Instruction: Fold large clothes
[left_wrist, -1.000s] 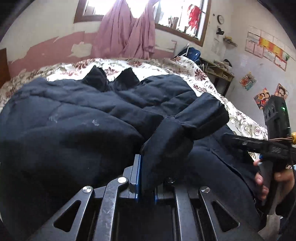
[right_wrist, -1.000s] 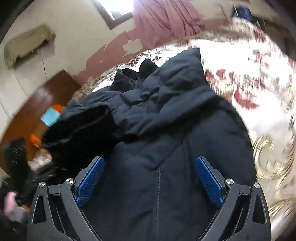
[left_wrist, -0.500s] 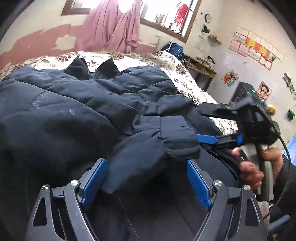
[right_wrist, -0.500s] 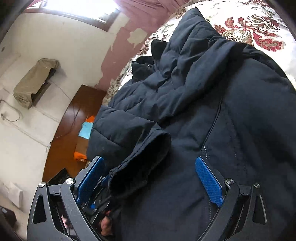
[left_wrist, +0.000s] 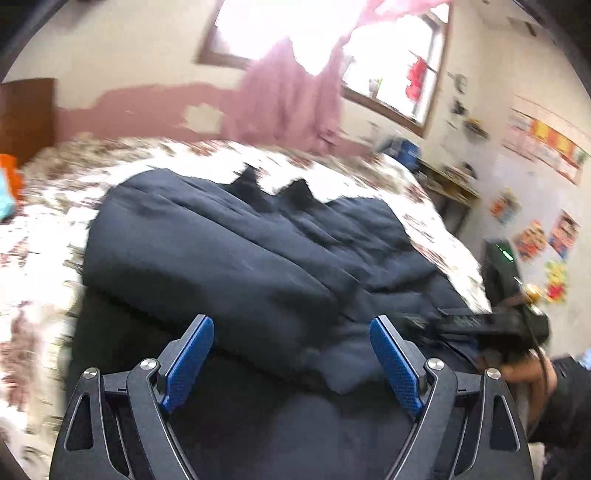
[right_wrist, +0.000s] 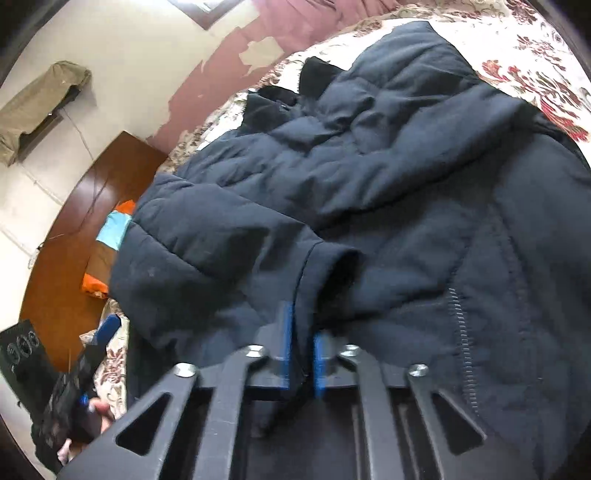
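My dark navy quilted puffer jacket (left_wrist: 236, 251) lies on a cream bedsheet patterned with maroon flowers (right_wrist: 532, 70); my black left tongs (left_wrist: 291, 354) and black right tongs (right_wrist: 301, 354) both wear bright blue pads (left_wrist: 395, 365); the cream wall has peeling dusky-pink paint (left_wrist: 147, 103); a mauve-pink curtain (left_wrist: 288, 99) hangs there.

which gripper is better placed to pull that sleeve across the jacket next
Right. The right gripper is already shut on the sleeve cuff of the navy jacket. The left gripper is open above the jacket, holding nothing.
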